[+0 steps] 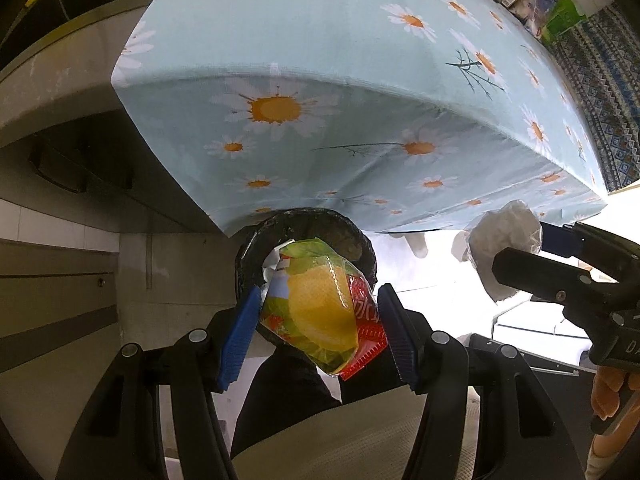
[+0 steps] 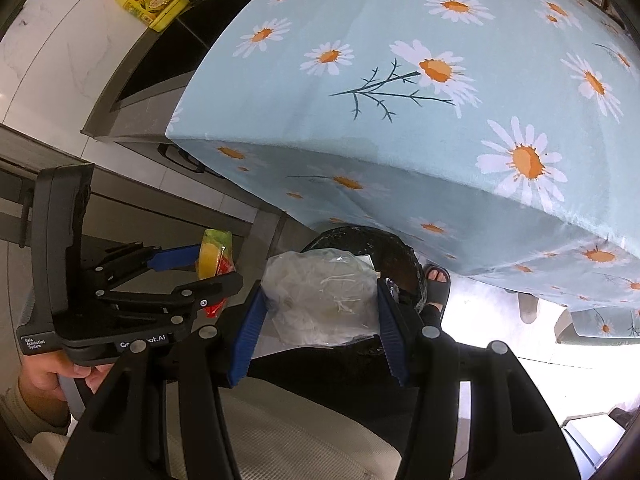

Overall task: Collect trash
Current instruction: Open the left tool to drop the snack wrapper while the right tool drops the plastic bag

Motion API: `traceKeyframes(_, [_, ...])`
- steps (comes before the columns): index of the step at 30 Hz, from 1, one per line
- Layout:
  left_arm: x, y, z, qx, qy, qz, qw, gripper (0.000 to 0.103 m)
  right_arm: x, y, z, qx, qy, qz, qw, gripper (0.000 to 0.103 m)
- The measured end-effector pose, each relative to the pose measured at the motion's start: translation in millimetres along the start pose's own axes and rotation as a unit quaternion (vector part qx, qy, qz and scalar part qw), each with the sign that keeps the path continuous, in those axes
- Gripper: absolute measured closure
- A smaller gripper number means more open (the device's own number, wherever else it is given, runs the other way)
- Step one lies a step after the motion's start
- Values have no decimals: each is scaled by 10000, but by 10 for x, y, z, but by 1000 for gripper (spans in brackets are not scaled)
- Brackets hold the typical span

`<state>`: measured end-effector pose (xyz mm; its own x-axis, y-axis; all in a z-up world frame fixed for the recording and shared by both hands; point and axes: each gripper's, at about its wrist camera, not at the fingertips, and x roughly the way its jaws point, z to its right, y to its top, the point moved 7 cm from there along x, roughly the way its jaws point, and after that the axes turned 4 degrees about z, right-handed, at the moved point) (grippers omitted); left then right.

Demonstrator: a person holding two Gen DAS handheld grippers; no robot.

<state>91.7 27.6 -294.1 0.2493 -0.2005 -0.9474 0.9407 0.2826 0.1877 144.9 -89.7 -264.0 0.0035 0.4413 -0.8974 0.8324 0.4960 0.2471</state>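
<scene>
Broad surface (image 1: pixel 360 40) under a pale blue daisy cloth (image 2: pixel 400 120), black-lined bin (image 1: pixel 352 236) on the floor just below its front edge. Left hand-held gripper (image 1: pixel 318 320) clamped on a yellow-green snack wrapper (image 1: pixel 320 308) right above the bin's mouth. Right hand-held gripper (image 2: pixel 320 312) clenched on a crumpled clear plastic bag (image 2: pixel 324 296), likewise over the bin, close beside the left.
</scene>
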Motion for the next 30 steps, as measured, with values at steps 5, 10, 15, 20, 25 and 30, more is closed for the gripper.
traceKeyframes(5, [21, 26, 27, 42, -7, -29, 10000, 45, 26, 39, 18, 24, -12, -35, 10000, 49])
traceKeyframes(10, [14, 35, 30, 19, -43, -69, 10000, 44, 34, 63, 38, 87, 0, -42, 10000, 48])
traceKeyframes(15, [61, 39, 1, 14, -57, -253, 9997, 37, 52, 68, 34, 140, 16, -65, 9999, 41])
traceKeyframes(20, [91, 48, -88, -142, -21, -252, 9996, 32, 54, 101, 52, 207, -2, -52, 9998, 38])
traceKeyframes(25, [87, 58, -134, -198, 3, -231, 9995, 32, 44, 128, 80, 249, -25, -22, 9997, 38])
traceKeyframes(30, [74, 75, -153, -238, 15, -216, 9995, 32, 51, 134, 76, 229, -38, -40, 9997, 38])
